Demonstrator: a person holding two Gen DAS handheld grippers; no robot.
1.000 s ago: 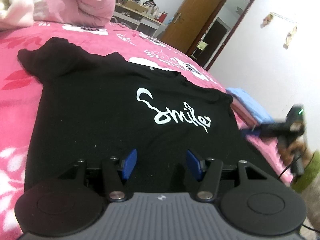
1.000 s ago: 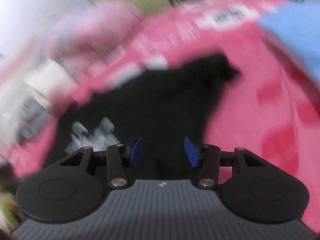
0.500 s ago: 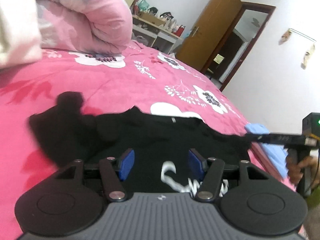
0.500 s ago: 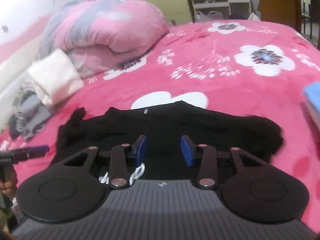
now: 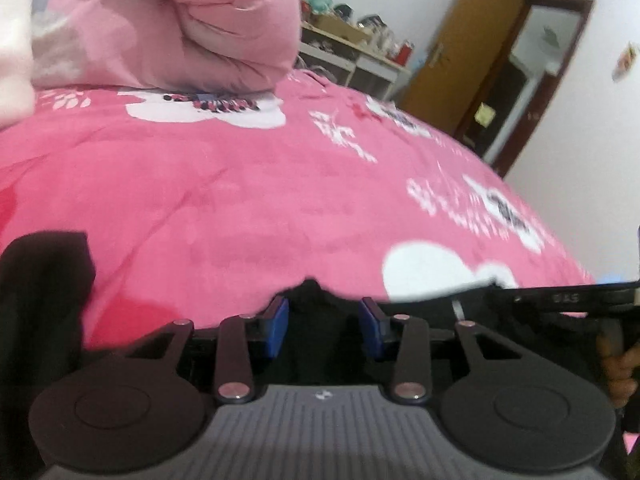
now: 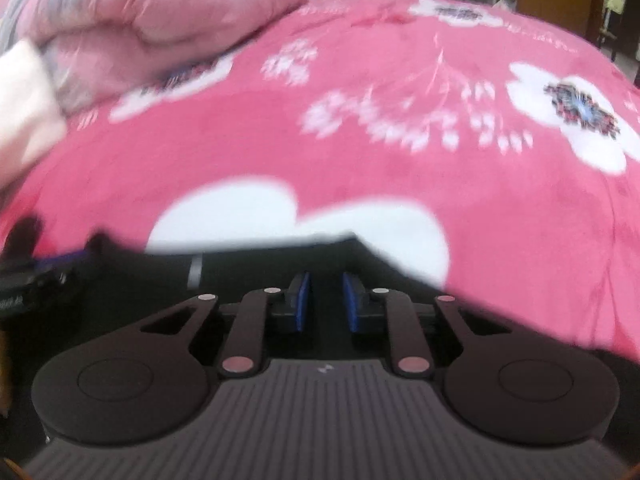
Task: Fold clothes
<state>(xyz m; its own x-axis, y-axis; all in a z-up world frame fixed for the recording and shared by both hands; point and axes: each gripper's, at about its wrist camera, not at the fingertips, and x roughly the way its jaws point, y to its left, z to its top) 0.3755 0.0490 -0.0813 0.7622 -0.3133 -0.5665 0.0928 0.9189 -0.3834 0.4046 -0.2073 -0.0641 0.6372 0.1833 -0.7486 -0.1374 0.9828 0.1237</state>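
Soft, even indoor light fills both views, with no glare and only faint shadows. The fisheye lens bows the pink floral bedspread (image 5: 248, 184) into a dome and darkens the corners. The right wrist view is heavily motion-blurred, smearing the white flower prints; the left is sharper, though the brown wooden door (image 5: 460, 60) looks soft.

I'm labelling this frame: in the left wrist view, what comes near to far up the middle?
Left tool closing over the black T-shirt → pink floral bedspread → rolled pink quilt.
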